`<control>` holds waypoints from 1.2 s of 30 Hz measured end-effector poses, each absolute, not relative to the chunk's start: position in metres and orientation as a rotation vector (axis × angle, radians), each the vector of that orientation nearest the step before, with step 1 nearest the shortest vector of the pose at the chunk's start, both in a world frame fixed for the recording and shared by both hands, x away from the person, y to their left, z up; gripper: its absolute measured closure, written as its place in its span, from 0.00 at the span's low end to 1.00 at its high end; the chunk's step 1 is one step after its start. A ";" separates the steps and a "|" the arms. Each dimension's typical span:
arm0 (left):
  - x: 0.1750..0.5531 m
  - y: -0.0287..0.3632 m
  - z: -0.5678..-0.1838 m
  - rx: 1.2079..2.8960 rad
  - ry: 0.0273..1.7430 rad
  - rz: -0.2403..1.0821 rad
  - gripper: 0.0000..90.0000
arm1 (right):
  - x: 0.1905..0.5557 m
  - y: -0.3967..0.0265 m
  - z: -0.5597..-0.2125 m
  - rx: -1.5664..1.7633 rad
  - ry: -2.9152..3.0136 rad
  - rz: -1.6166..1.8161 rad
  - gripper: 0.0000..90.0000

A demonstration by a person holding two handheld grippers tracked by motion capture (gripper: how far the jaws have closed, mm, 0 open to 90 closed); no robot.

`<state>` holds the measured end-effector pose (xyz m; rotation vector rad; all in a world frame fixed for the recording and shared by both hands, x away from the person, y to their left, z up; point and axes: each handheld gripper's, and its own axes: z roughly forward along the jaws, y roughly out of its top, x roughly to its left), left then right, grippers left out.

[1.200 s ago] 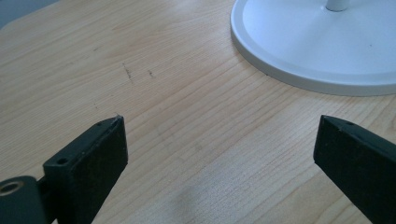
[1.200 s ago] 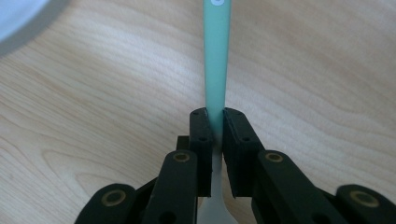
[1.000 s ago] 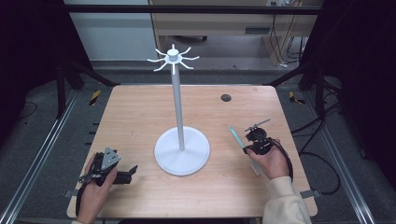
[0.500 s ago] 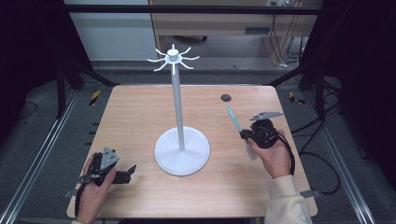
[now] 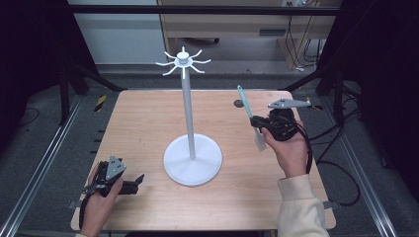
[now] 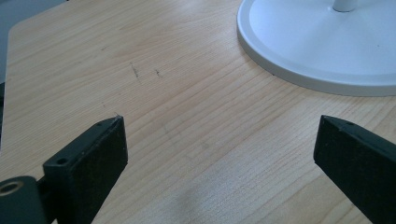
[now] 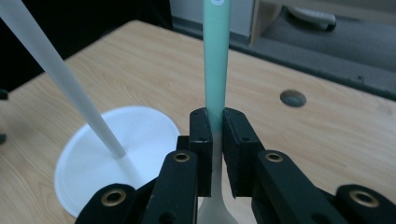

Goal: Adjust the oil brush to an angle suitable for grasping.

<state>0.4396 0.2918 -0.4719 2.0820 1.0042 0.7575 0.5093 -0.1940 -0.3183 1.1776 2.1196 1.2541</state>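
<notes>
My left tool rests low on the near corner of the worktop, palm wrapped round its body, jaws spread wide and holding nothing; bare wood lies between them, and the stand base sits just beyond its right jaw. My right hand is lifted off the worktop, wrist cocked up, the right tool clamped tight on a spatula. The green handle rises beyond the jaws, tilted away; the pale blade hangs below them. The stand's pole is left of this tool, apart. A dark hole lies farther off.
</notes>
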 end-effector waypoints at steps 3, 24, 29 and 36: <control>0.441 0.291 -0.473 2.082 1.007 0.759 0.03 | 0.505 -0.196 -0.313 1.160 2.089 1.312 0.92; 0.440 0.290 -0.472 2.083 0.993 0.749 0.03 | 0.490 -0.185 -0.310 1.100 2.036 1.332 0.92; 0.440 0.289 -0.472 2.085 0.991 0.750 0.03 | 0.484 -0.185 -0.303 1.083 2.012 1.391 0.92; 0.441 0.290 -0.472 2.081 0.995 0.746 0.03 | 0.475 -0.178 -0.291 1.048 1.979 1.427 0.92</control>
